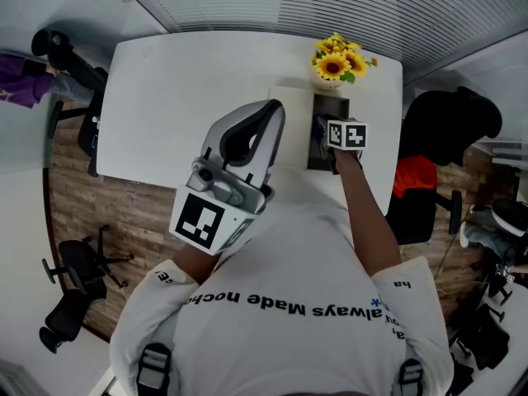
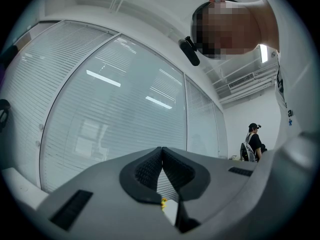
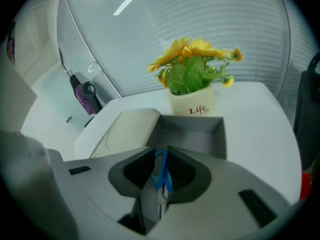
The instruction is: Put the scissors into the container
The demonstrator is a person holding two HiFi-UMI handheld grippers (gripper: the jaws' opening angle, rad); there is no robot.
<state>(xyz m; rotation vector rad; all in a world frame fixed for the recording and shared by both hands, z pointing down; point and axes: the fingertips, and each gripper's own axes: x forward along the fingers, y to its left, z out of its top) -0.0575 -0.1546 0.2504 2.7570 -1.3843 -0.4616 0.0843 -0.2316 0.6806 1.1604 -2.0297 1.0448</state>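
Observation:
Blue-handled scissors stand between the jaws of my right gripper, which is shut on them, handles pointing forward. Just ahead of and below the jaws lies the grey open container, a rectangular box. In the head view the right gripper hovers over that container on the white table; the scissors are hidden there. My left gripper is raised high near the head camera. Its jaws are shut with nothing between them and face a glass wall with blinds.
A white lid or tray lies beside the container on its left. A white pot of sunflowers stands right behind the container, near the table's far edge. Office chairs stand around the table. Another person stands far off.

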